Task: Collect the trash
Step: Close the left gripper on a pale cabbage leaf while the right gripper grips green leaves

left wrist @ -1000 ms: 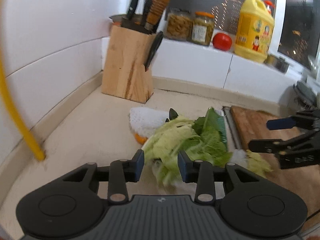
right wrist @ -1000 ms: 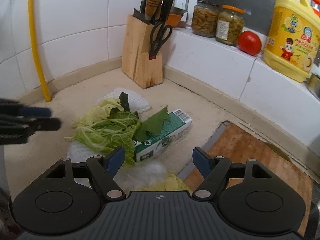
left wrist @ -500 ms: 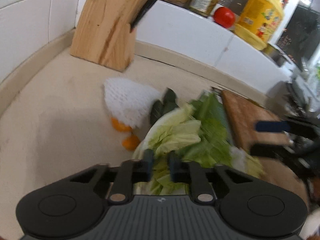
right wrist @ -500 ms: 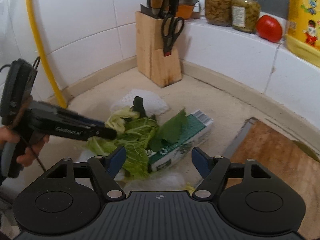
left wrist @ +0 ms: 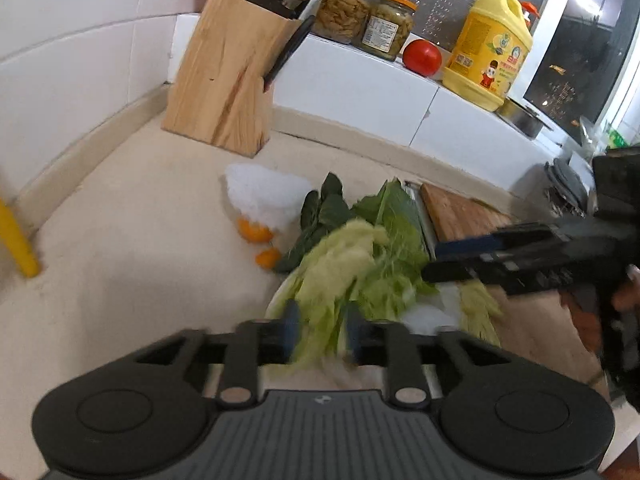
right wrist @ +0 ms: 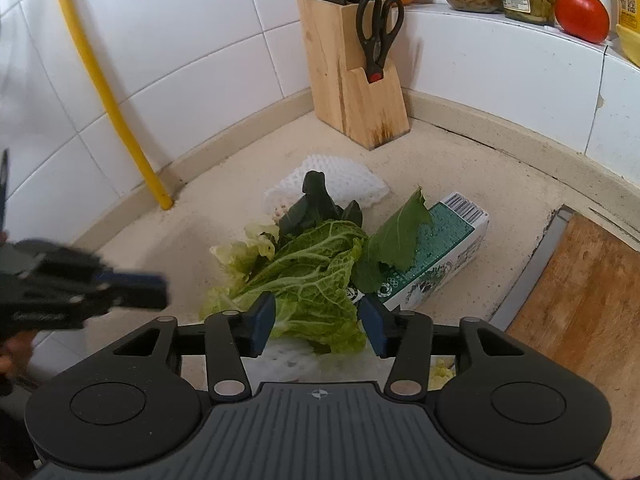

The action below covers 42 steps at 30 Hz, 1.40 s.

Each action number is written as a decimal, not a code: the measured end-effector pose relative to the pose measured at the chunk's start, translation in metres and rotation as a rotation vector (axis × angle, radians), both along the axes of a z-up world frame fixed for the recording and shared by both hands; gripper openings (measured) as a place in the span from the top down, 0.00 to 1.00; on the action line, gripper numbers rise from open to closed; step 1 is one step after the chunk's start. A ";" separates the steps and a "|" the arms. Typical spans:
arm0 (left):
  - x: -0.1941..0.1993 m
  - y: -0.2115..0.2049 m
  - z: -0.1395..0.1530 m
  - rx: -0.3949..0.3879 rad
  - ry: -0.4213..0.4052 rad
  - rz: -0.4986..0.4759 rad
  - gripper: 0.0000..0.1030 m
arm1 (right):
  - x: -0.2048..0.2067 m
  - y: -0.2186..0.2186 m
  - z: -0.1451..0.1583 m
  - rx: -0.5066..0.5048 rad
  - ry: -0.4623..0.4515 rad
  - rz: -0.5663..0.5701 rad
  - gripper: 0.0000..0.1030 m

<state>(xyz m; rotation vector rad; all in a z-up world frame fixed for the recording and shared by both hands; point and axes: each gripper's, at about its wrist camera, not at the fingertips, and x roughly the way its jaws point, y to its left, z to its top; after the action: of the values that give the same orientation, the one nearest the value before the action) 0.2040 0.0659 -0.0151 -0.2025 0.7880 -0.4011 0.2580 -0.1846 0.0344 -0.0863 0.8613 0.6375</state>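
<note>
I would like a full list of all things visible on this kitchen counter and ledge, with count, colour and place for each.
cabbage leaves: a pile, pale to dark green, middle of the counter
carton: one, green and white, lying under the leaves' right side
foam net: one, white, behind the leaves
orange pieces: two, orange, at the foam net's edge
knife block: one, light wood, counter corner, holding knives and black scissors
cutting board: one, brown wood, right of the pile
jars: two, glass, on the ledge
tomato: one, red, on the ledge
jug: one, yellow, on the ledge
pipe: one, yellow, along the tiled wall
left gripper: black with blue pads, opening around pale leaves
right gripper: same colours, closing around green leaves
</note>
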 end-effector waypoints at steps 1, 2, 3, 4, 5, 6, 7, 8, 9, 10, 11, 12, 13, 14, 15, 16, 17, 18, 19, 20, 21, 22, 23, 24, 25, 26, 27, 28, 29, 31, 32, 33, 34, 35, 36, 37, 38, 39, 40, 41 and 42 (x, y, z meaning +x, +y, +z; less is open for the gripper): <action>0.008 -0.003 -0.005 0.000 0.004 -0.006 0.67 | -0.001 0.001 0.001 -0.001 -0.001 0.003 0.43; 0.017 -0.009 -0.010 0.011 0.014 -0.015 0.66 | -0.002 0.002 0.002 -0.002 -0.006 0.004 0.41; 0.023 -0.013 -0.014 0.022 0.021 -0.026 0.66 | -0.003 0.002 0.004 -0.004 -0.012 0.007 0.40; 0.029 -0.017 -0.019 0.034 0.027 -0.031 0.66 | -0.003 0.002 0.006 -0.005 -0.017 0.011 0.40; 0.034 -0.020 -0.024 0.042 0.037 -0.026 0.66 | -0.004 0.002 0.007 -0.004 -0.020 0.013 0.40; 0.038 -0.019 -0.028 0.038 0.056 -0.014 0.67 | -0.004 0.000 0.008 -0.003 -0.022 0.012 0.40; 0.040 -0.015 -0.031 0.012 0.083 -0.001 0.76 | -0.004 0.000 0.009 -0.004 -0.022 0.012 0.40; 0.039 -0.011 -0.033 -0.018 0.102 -0.001 0.87 | -0.004 0.000 0.009 -0.004 -0.021 0.013 0.40; 0.036 -0.007 -0.032 -0.030 0.118 0.004 0.92 | -0.004 0.000 0.009 -0.002 -0.019 0.016 0.43; 0.032 -0.003 -0.030 -0.019 0.128 0.020 0.99 | -0.004 0.000 0.008 0.003 -0.011 0.021 0.45; 0.026 0.002 -0.028 -0.013 0.130 0.031 1.00 | -0.004 0.000 0.008 0.009 -0.001 0.024 0.52; 0.019 0.008 -0.026 -0.023 0.127 0.042 1.00 | -0.004 0.001 0.007 0.014 0.007 0.028 0.60; 0.013 0.014 -0.024 -0.044 0.129 0.054 1.00 | -0.003 0.002 0.006 0.018 0.014 0.031 0.62; 0.005 0.022 -0.022 -0.073 0.133 0.063 1.00 | -0.003 0.003 0.005 0.023 0.021 0.034 0.64; -0.002 0.027 -0.020 -0.089 0.131 0.073 1.00 | -0.002 0.005 0.004 0.027 0.027 0.037 0.65; -0.008 0.031 -0.018 -0.099 0.125 0.091 1.00 | -0.001 0.007 0.003 0.033 0.035 0.041 0.65; -0.015 0.036 -0.016 -0.108 0.115 0.105 1.00 | 0.000 0.009 0.003 0.035 0.041 0.040 0.65; -0.019 0.038 -0.015 -0.108 0.108 0.109 1.00 | 0.001 0.011 0.002 0.035 0.044 0.038 0.63; -0.022 0.040 -0.014 -0.097 0.100 0.125 1.00 | 0.002 0.013 0.002 0.033 0.040 0.040 0.60; -0.022 0.040 -0.014 -0.084 0.095 0.142 1.00 | 0.003 0.015 0.001 0.024 0.035 0.041 0.50; -0.020 0.041 -0.016 -0.077 0.096 0.145 0.99 | 0.004 0.018 0.000 0.016 0.033 0.037 0.41; -0.016 0.041 -0.018 -0.080 0.099 0.148 0.96 | 0.006 0.021 -0.002 0.012 0.031 0.036 0.41; -0.011 0.040 -0.021 -0.085 0.100 0.161 0.88 | 0.009 0.026 -0.004 0.008 0.038 0.050 0.41; -0.006 0.040 -0.025 -0.085 0.101 0.172 0.83 | 0.011 0.030 -0.006 0.002 0.047 0.061 0.38; -0.002 0.038 -0.029 -0.079 0.102 0.176 0.73 | 0.013 0.035 -0.007 -0.007 0.050 0.064 0.36; 0.003 0.036 -0.034 -0.065 0.106 0.184 0.69 | 0.013 0.041 -0.009 -0.022 0.047 0.079 0.32; 0.008 0.032 -0.037 -0.050 0.112 0.188 0.68 | 0.014 0.047 -0.010 -0.038 0.039 0.097 0.30; 0.012 0.030 -0.041 -0.034 0.120 0.191 0.68 | 0.014 0.051 -0.012 -0.049 0.035 0.109 0.30; 0.015 0.029 -0.044 -0.027 0.129 0.204 0.67 | 0.014 0.057 -0.014 -0.067 0.038 0.123 0.25; 0.018 0.029 -0.050 -0.041 0.141 0.237 0.67 | 0.016 0.070 -0.020 -0.125 0.035 0.169 0.18; 0.019 0.030 -0.051 -0.059 0.134 0.253 0.68 | 0.016 0.075 -0.024 -0.152 0.018 0.174 0.19; 0.019 0.030 -0.052 -0.067 0.133 0.264 0.68 | 0.015 0.079 -0.027 -0.172 0.005 0.175 0.23; 0.021 0.030 -0.052 -0.070 0.133 0.279 0.74 | 0.014 0.082 -0.029 -0.195 -0.015 0.173 0.27; 0.023 0.030 -0.053 -0.074 0.143 0.287 0.92 | 0.013 0.084 -0.029 -0.211 -0.038 0.170 0.43; 0.023 0.030 -0.055 -0.093 0.160 0.281 0.97 | 0.015 0.084 -0.030 -0.217 -0.034 0.163 0.72; 0.023 0.031 -0.056 -0.120 0.167 0.281 0.98 | 0.020 0.082 -0.030 -0.191 0.014 0.151 0.87; 0.019 0.032 -0.055 -0.131 0.166 0.282 0.99 | 0.023 0.079 -0.029 -0.157 0.053 0.146 0.95; 0.014 0.033 -0.053 -0.124 0.160 0.280 1.00 | 0.021 0.077 -0.026 -0.152 0.043 0.142 0.95; 0.009 0.035 -0.051 -0.123 0.154 0.278 1.00 | 0.016 0.076 -0.023 -0.163 0.014 0.143 0.95; 0.003 0.039 -0.048 -0.132 0.150 0.276 1.00 | 0.010 0.075 -0.017 -0.162 -0.006 0.150 0.95; -0.003 0.043 -0.045 -0.148 0.145 0.271 1.00 | 0.005 0.072 -0.012 -0.145 -0.003 0.160 0.95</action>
<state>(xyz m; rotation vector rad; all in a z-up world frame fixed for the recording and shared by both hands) 0.2007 0.1087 -0.0602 -0.4753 0.8602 -0.1889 0.2632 -0.1124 0.0223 -0.2894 0.9026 0.7233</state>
